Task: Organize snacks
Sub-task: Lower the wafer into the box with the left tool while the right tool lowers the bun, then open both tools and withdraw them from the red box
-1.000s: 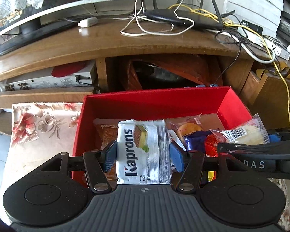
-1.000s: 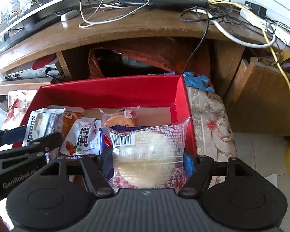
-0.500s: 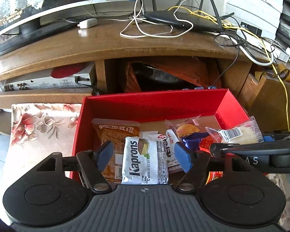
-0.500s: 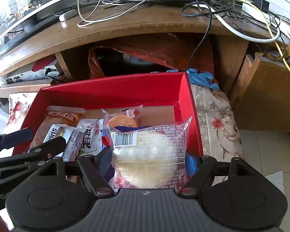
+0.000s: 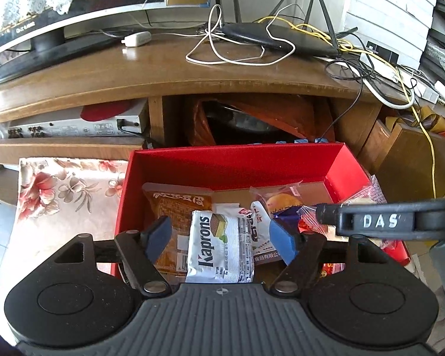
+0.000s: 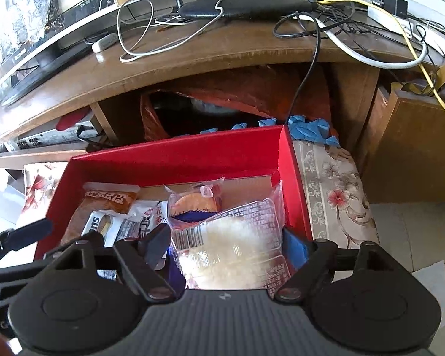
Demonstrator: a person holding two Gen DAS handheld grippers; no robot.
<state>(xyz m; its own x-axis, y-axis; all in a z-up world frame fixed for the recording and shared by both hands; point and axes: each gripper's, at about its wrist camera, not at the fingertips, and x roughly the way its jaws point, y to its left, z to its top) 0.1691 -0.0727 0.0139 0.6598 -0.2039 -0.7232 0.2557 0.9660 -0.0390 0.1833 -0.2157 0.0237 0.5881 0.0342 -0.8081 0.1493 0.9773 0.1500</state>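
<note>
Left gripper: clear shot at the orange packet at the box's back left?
Probably yes. The left gripper is open, and the orange packet lies just ahead-left in the red box, though the Kaprons packet overlaps its near edge.

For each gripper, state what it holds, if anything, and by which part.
The left gripper holds nothing; the Kaprons pack lies loose in the box. The right gripper looks open around the clear bun pack.

Orange packet (image 5: 175, 225) (lower half hidden)
</note>
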